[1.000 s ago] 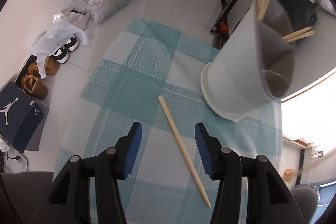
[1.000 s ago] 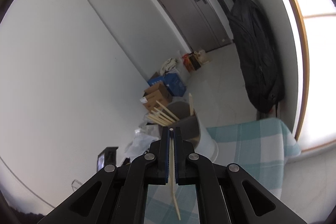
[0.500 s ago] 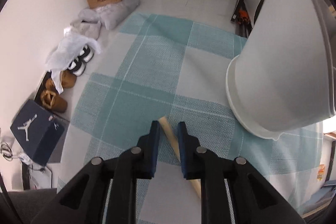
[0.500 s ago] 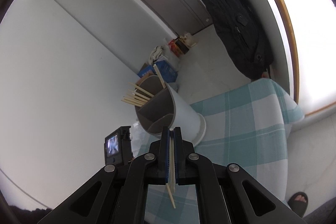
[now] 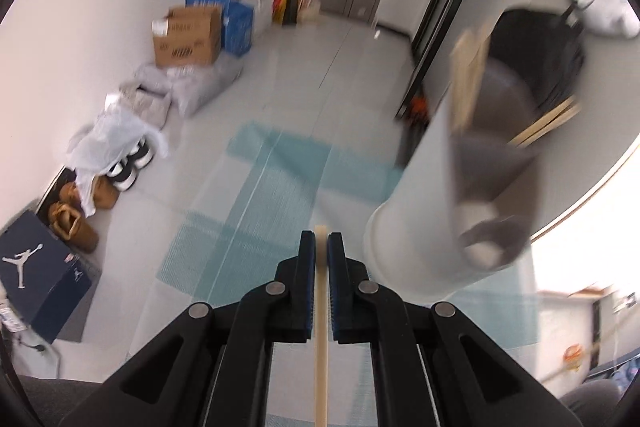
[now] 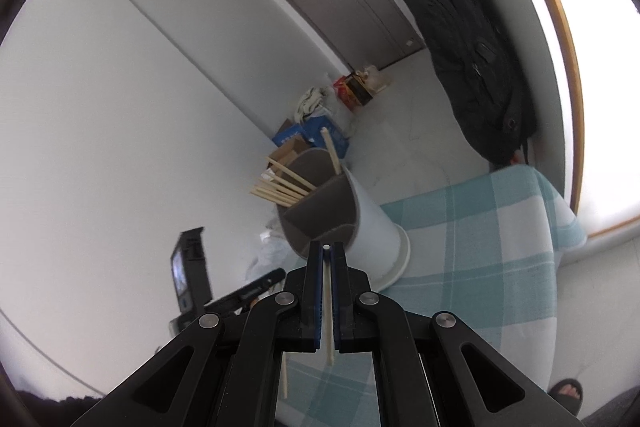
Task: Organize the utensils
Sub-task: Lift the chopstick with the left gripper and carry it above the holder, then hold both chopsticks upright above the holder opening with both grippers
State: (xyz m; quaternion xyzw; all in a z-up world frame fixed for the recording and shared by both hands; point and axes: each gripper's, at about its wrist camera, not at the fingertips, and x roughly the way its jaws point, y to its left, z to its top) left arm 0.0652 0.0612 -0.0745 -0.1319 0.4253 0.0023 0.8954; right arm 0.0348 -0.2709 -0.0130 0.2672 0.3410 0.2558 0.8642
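My left gripper (image 5: 321, 239) is shut on a wooden chopstick (image 5: 321, 327) and holds it above the teal checked tablecloth (image 5: 276, 187). The white utensil holder (image 5: 448, 195) with grey dividers stands to the right, with several chopsticks (image 5: 466, 83) in it. My right gripper (image 6: 327, 249) is shut on another chopstick (image 6: 329, 307), close above the holder (image 6: 352, 223), whose compartments hold several chopsticks (image 6: 284, 183). The left gripper (image 6: 256, 291) shows at the left with its chopstick hanging below (image 6: 283, 375).
Cardboard boxes (image 5: 188, 35), bags and shoes (image 5: 128, 167) lie on the floor along the wall. A black backpack (image 6: 472, 39) hangs by the door. The tablecloth (image 6: 492, 227) drapes over the table's far edge near the window.
My left gripper closed on the chopstick lying on the cloth and lifted it. My right gripper, still holding its chopstick, moved closer to the holder.
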